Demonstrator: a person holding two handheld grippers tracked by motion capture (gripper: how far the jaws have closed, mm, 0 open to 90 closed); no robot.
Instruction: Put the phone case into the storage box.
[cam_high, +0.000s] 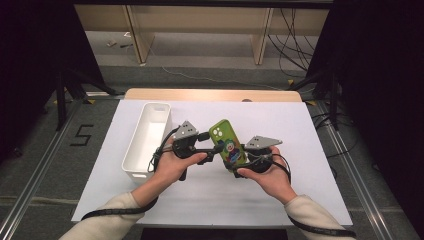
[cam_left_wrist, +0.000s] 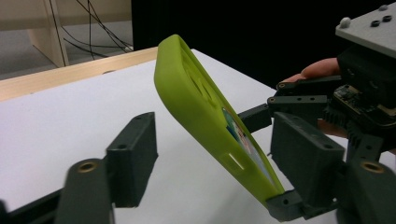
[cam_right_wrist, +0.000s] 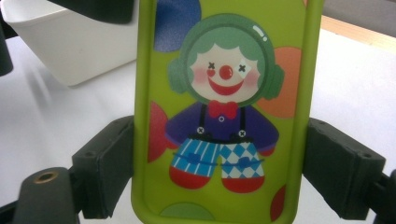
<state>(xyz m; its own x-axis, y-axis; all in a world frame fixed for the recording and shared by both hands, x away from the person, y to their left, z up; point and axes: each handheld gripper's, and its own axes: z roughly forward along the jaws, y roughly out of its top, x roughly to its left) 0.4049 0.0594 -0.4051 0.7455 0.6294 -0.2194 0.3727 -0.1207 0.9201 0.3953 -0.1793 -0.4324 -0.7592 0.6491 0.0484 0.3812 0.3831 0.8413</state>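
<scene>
My right gripper (cam_right_wrist: 219, 186) clamps the green phone case (cam_right_wrist: 224, 116) by its edges. My left gripper (cam_left_wrist: 205, 163) is half open around the case, one pad clear of it, above the counter (cam_high: 300, 130).

The high view looked forward and down from above the near edge of the table (cam_high: 300, 125). The left gripper view rode close and low, facing right toward the green phone case (cam_left_wrist: 205, 112). The right gripper view faced left, very near the case's clown print; both shared it.
</scene>
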